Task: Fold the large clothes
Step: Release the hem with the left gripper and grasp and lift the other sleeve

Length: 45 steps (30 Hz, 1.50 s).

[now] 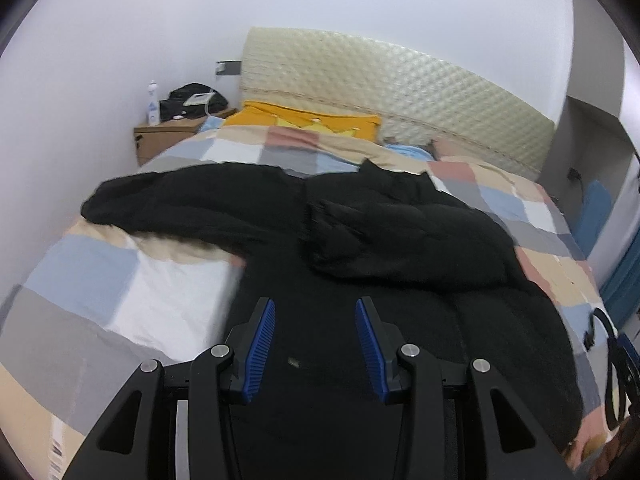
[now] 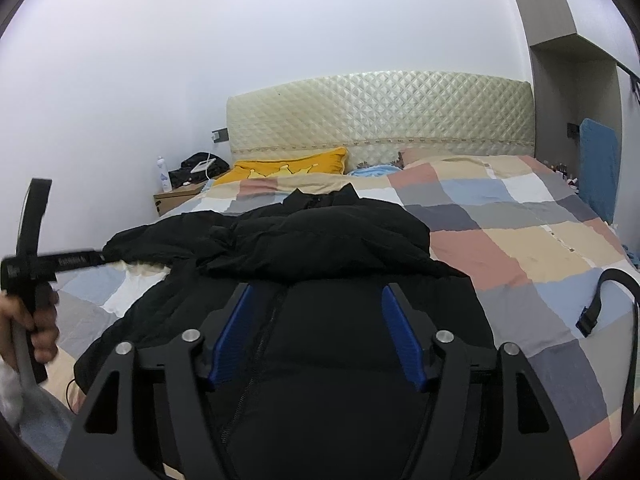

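Note:
A large black puffer jacket (image 1: 360, 248) lies spread on the checkered bed cover (image 1: 120, 280); it also shows in the right wrist view (image 2: 328, 240). One sleeve (image 1: 168, 196) stretches out to the left. The other sleeve (image 1: 400, 228) is folded across the chest. My left gripper (image 1: 316, 312) is open and empty above the jacket's lower body. My right gripper (image 2: 316, 300) is open and empty above the jacket's lower front, beside its zipper (image 2: 260, 344). The left tool's handle (image 2: 32, 248), held by a hand, shows at the left of the right wrist view.
A yellow pillow (image 1: 312, 120) and a quilted headboard (image 1: 400, 96) are at the far end. A nightstand (image 1: 172, 132) with a bottle and a dark bag stands at far left. A black strap (image 2: 616, 304) lies on the bed's right side. A blue cloth (image 2: 598, 168) hangs at far right.

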### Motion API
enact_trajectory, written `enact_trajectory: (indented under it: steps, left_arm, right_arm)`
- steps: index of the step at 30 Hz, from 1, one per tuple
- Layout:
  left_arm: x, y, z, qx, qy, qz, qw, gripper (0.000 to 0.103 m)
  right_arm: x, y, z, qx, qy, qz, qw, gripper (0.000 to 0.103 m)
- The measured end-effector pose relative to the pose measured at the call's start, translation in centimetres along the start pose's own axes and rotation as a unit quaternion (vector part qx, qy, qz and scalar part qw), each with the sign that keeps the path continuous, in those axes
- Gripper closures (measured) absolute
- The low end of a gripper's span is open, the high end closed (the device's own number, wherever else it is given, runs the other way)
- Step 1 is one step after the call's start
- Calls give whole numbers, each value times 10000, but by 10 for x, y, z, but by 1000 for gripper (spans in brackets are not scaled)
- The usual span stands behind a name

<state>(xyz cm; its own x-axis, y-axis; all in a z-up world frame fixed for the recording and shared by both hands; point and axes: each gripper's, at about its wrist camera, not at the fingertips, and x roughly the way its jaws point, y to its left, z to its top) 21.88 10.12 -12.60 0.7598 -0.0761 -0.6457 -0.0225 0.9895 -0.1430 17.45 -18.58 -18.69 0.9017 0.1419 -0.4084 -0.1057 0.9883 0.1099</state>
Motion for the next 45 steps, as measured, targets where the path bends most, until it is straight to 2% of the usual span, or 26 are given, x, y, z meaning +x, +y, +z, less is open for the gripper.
enact_trajectory:
  steps: [2, 4, 8, 10, 14, 18, 20, 24, 30, 31, 37, 40, 45]
  left_arm:
    - [6, 20, 11, -10, 83, -142, 9999, 53]
    - [10, 44, 22, -117, 52, -220, 9997, 51]
    - [20, 95, 44, -305, -22, -57, 9995, 47]
    - [25, 128, 57, -486, -73, 21, 9988, 40]
    - [38, 185, 76, -843, -99, 60, 9964, 36]
    - [63, 239, 86, -1224, 91, 212, 9922, 18]
    - [76, 263, 86, -1429, 142, 214, 9894, 17]
    - [112, 314, 80, -2068, 213, -17, 9782, 17]
    - [174, 377, 68, -2889, 205, -383, 9564, 17]
    - [188, 389, 65, -3063, 207, -447, 9507, 17]
    - [244, 431, 60, -3614, 145, -554, 9307, 17]
    - [260, 444, 64, -3750, -37, -581, 9252, 17]
    - [277, 457, 81, -3782, -341, -488, 9238, 18]
  right_arm:
    - [2, 0, 0, 21, 53, 15, 10000, 36]
    - [1, 0, 0, 37, 49, 94, 9999, 36]
    - [1, 3, 0, -53, 40, 60, 10000, 34]
    - [2, 3, 0, -68, 79, 42, 9999, 27]
    - [3, 3, 1, 17, 75, 69, 9999, 22]
    - [11, 8, 1, -39, 165, -41, 9998, 18]
    - [19, 11, 0, -38, 288, -88, 9995, 15]
    - [30, 19, -1, -56, 398, -235, 9989, 3]
    - [42, 29, 3, -155, 412, -586, 9973, 3]
    - [45, 30, 4, -149, 413, -640, 9970, 3]
    - [69, 36, 7, -44, 576, -806, 9951, 2]
    - [82, 35, 6, 23, 719, -897, 9934, 2]
    - [98, 32, 2, 193, 922, -1055, 9899, 2]
